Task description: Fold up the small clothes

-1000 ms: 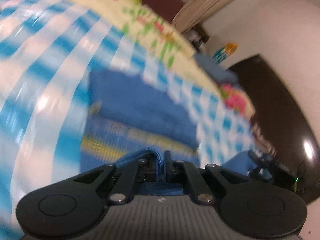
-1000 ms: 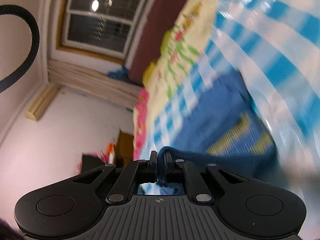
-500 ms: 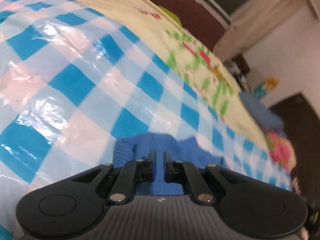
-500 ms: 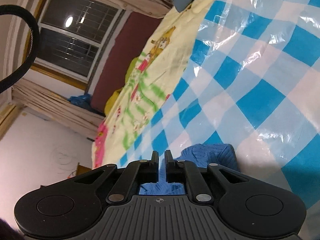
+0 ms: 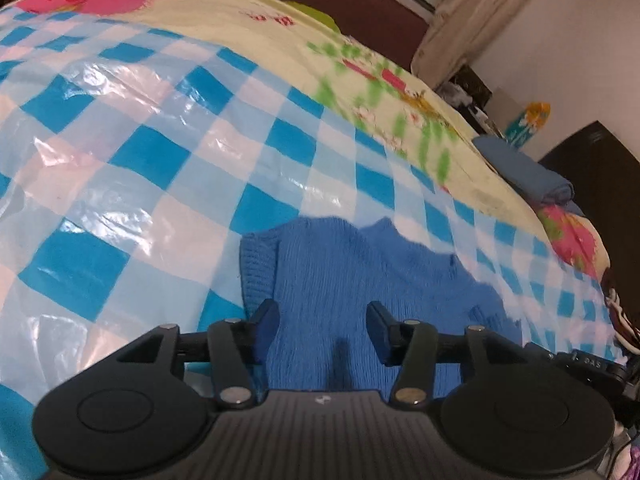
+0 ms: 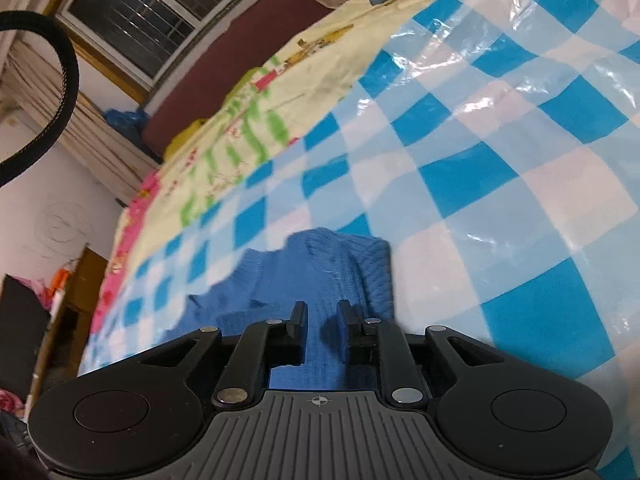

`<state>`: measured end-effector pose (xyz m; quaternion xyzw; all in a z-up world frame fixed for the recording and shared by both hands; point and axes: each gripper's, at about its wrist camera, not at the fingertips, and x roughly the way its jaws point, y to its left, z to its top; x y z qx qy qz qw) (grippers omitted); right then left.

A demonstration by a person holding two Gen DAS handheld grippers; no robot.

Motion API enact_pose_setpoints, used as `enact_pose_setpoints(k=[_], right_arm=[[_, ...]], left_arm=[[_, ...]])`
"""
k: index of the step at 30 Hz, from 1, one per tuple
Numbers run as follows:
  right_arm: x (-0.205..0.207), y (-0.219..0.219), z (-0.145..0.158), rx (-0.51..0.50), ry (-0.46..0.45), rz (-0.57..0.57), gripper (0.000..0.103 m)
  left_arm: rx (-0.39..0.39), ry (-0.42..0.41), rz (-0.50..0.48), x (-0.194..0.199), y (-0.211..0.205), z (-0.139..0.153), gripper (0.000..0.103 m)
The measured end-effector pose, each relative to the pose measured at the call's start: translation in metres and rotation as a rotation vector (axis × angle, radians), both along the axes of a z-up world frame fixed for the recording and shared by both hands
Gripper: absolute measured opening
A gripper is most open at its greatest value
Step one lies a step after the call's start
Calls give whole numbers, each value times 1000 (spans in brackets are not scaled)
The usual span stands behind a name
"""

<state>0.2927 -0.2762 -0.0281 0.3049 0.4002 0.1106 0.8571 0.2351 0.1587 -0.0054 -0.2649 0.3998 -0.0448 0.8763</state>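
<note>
So the blue knit top (image 5: 360, 280) is lying flat on the checkered plastic sheet (image 5: 140, 160) now, right under and just ahead of both tongs. A second ago each one was pinched shut on a bit of its blue fabric and carrying it; now both have let go. The left gripper (image 5: 322, 326) has its jaws wide apart with the knit showing between them. The right gripper (image 6: 322, 330) is only partly apart, nothing clamped, hovering over the ribbed edge on its side. That reads to me like one fold just got laid down and released. The floral bedsheet (image 5: 280, 40) sits well beyond. Next is probably regrabbing an edge for another fold, though I can't tell how tidy this one landed.
</note>
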Motion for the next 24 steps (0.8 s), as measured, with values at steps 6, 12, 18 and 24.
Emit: enact_pose_setpoints(k=[6,12,18,24], right_arm=[[0,4,-1,7,-2,54,18],[-2,16,0,-44,-8,96,18],[4,16,-2,-42,9,84,18],[7,16,1,-58,1,88,1]], left_arm=[[145,5,-93,-1,-15,-1,55],[234,-13,-141,2,-22,-2,55],[222,26,-140,21,-16,-9,54],[201,37,-117,28,-12,-11,19]])
